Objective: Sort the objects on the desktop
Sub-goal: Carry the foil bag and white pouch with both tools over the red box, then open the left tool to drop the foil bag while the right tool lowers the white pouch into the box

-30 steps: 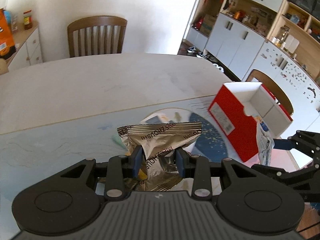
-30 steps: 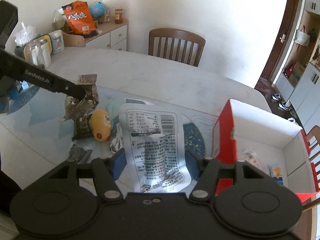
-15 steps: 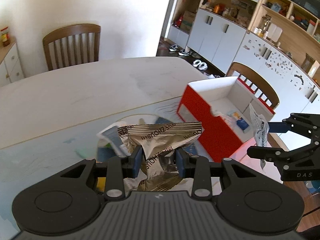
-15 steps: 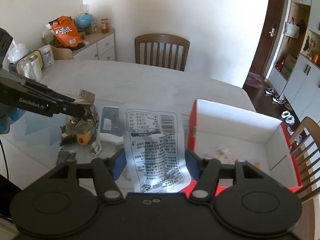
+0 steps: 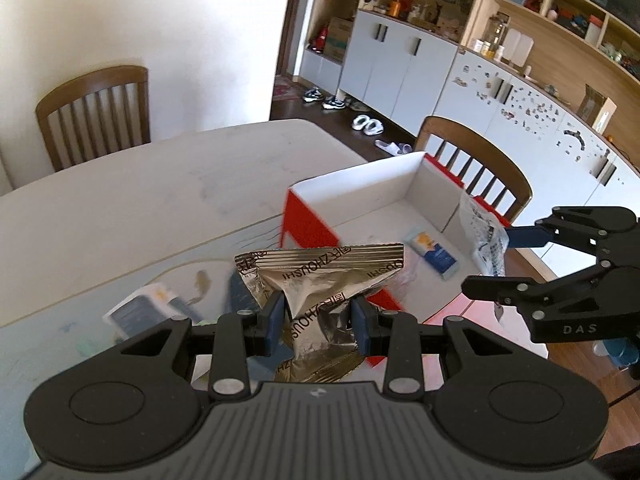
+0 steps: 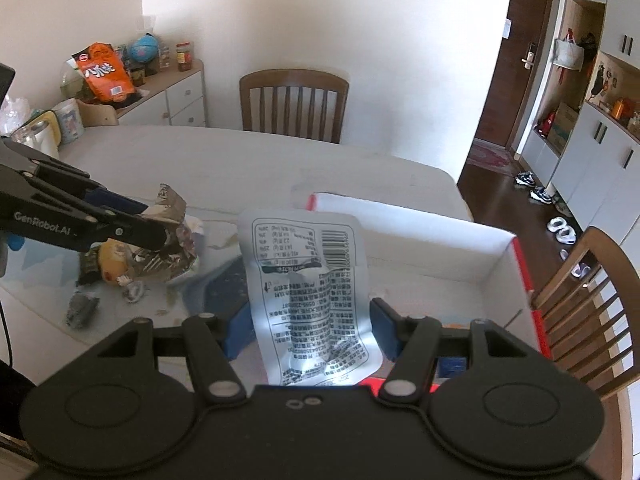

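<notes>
My left gripper (image 5: 318,318) is shut on a crumpled gold foil snack packet (image 5: 320,280) and holds it above the table, just left of the red and white box (image 5: 308,216). It also shows in the right wrist view (image 6: 160,236). My right gripper (image 6: 308,330) is shut on a white printed packet (image 6: 308,280) and holds it over the box's near rim (image 6: 400,384). The same packet shows in the left wrist view (image 5: 484,236). Small packets (image 5: 434,254) lie inside the box.
Loose packets and a yellow snack (image 6: 112,264) lie on the glass table top at the left. A blue-white packet (image 5: 140,310) lies near my left gripper. Wooden chairs (image 6: 294,104) stand at the far side and by the box (image 6: 588,288). A sideboard (image 6: 168,96) holds jars and bags.
Both grippers have moved toward the box with their packets. The right gripper's packet now hangs over the box's near rim, and the box looms larger in both views.
</notes>
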Tool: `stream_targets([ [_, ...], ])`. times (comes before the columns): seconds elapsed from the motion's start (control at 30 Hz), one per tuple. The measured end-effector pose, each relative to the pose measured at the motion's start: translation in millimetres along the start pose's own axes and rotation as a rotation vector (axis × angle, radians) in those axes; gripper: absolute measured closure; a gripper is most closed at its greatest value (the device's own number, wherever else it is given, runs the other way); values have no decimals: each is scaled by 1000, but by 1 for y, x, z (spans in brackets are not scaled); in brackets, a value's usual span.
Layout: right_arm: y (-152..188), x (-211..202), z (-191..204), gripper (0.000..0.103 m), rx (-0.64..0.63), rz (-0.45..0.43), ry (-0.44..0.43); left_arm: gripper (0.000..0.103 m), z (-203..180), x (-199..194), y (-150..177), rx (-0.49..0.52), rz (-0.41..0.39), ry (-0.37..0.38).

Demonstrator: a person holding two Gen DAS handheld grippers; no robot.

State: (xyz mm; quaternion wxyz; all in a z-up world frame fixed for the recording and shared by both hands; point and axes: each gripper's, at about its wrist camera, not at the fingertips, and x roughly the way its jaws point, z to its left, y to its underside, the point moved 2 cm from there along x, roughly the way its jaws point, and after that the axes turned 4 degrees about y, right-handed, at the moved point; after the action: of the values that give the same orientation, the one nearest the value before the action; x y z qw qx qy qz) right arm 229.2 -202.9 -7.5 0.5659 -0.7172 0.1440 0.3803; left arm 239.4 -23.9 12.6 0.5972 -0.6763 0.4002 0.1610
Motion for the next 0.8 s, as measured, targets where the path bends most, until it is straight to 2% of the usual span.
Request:
stream_targets([
  [0.33, -1, 11, -48, 41, 2, -1, 22, 69, -43, 32, -24, 56, 9, 27],
  [0.8, -8, 42, -93, 41, -1, 3, 61, 69, -84, 83, -40, 132, 83, 64],
])
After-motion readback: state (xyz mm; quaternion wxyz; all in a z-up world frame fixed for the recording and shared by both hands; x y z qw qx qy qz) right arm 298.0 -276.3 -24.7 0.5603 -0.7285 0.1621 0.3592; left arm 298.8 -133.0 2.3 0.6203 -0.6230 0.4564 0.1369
